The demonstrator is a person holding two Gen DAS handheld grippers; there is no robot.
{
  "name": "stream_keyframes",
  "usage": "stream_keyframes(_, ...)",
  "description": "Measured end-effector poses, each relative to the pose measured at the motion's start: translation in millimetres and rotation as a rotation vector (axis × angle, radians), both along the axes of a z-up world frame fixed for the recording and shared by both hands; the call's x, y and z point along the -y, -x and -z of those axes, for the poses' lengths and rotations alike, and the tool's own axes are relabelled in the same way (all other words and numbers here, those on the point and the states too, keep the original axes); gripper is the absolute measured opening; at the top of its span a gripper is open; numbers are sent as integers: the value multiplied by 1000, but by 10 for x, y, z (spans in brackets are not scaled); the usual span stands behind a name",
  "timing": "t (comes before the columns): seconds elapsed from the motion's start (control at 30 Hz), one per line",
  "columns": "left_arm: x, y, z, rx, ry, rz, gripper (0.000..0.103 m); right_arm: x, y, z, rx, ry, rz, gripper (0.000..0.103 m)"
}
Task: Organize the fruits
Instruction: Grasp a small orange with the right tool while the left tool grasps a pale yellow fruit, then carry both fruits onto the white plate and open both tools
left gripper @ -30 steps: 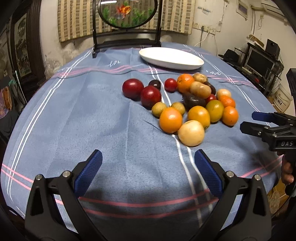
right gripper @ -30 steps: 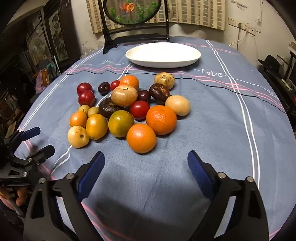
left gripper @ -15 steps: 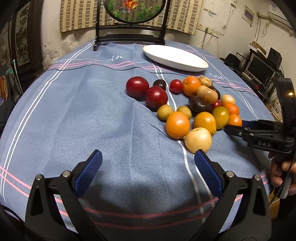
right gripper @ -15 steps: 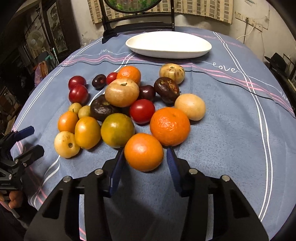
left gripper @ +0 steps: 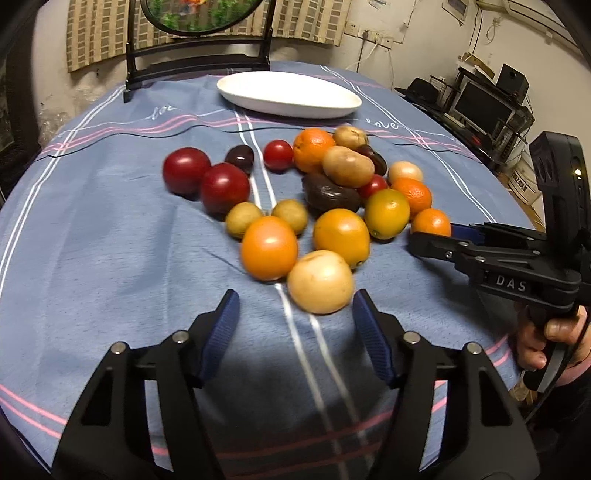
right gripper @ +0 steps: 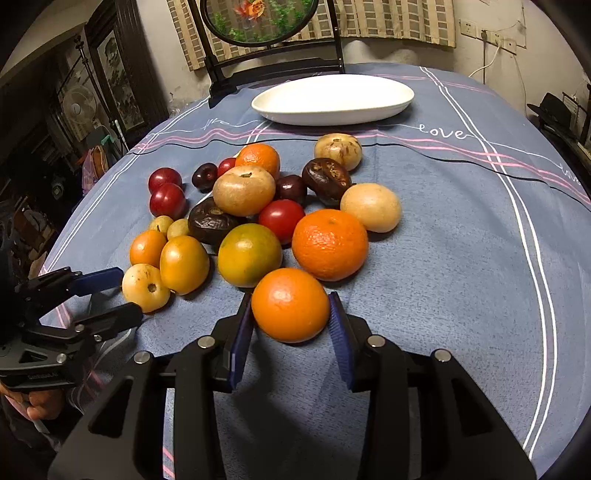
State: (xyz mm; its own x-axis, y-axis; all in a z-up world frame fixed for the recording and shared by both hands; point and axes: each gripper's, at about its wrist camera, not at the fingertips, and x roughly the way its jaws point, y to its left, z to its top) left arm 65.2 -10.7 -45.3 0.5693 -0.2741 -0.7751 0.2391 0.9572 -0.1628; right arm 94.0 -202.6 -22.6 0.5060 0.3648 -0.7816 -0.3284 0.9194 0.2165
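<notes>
Several fruits lie heaped on a blue tablecloth: oranges, red plums, pale round ones and dark wrinkled ones. My right gripper (right gripper: 291,323) has both blue pads against the sides of the nearest orange (right gripper: 290,304), and its jaws are still closing. In the left wrist view the right gripper (left gripper: 430,236) shows at the heap's right edge. My left gripper (left gripper: 295,314) is closing, with a pale yellow fruit (left gripper: 319,282) just in front of its tips and nothing touched by its pads. A white oval dish (left gripper: 288,107) stands empty beyond the heap.
A dark wooden stand with a round fish picture (right gripper: 258,22) rises behind the dish (right gripper: 332,114). A hand (left gripper: 546,343) holds the right gripper's handle at the table's right edge. Shelves with screens (left gripper: 480,107) stand off to the right.
My right gripper's jaws went from wide open to closed around the nearest orange. My left gripper moved forward toward the pale yellow fruit and its jaws narrowed.
</notes>
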Motion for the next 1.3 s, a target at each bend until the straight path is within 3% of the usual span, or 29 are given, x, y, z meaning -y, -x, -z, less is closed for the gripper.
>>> stream_keyframes(0.13,11,-79,22,-34,44,8,53,26,5,2,2,-18,3,40)
stream_keyframes(0.2,36,-99,27,-47,67,22,40,48,-1,5,-1,-28,5,40)
stream_keyframes(0.43,74,-182,61,-71,71,21,39,58,18,-6,12,-32,8,40)
stream_keyframes(0.73,7,-82,-95,-29,56,47,38,68,44,-58,11,-42,-5,40)
stream_keyframes(0.87,-89,-194,-355,22,66,68,38,118,-3,-386,69,-75,-39,40)
stream_keyframes(1.07,-64,-936,-805,109,62,71,38,141,-608,-839,182,-70,7,40)
stream_keyframes(1.17,36,-1493,-893,110,60,70,38,78,-1144,-829,167,-52,34,40)
stream_keyframes(1.3,164,-2304,-732,38,49,55,38,2,-1853,-642,93,-21,66,40)
